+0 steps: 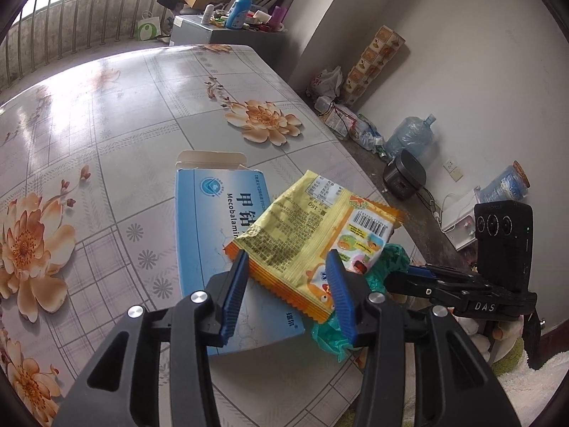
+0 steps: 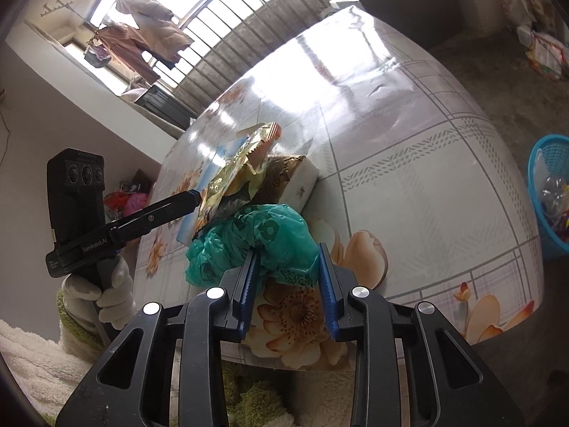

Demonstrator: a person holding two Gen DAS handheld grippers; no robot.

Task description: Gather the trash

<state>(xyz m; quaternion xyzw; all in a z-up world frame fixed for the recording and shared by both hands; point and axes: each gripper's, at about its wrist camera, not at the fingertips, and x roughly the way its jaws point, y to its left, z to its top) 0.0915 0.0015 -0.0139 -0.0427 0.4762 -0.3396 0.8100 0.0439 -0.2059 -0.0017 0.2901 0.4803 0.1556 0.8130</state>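
A pile of trash lay near the desk (image 1: 106, 114) edge: a yellow snack wrapper (image 1: 313, 235) on a blue medicine box (image 1: 209, 256), a crumpled green plastic bag (image 2: 256, 242) beside them. The left claw (image 1: 288, 281) stood part open astride the wrapper, which seemed not yet pinched. The right claw (image 2: 288, 270) was narrowed around the bag; whether its pads pressed could not be told. A firm closing seemed called for next, then carriage to the blue basket (image 2: 547, 192), judged the bin. The basket was cut off at the frame edge.
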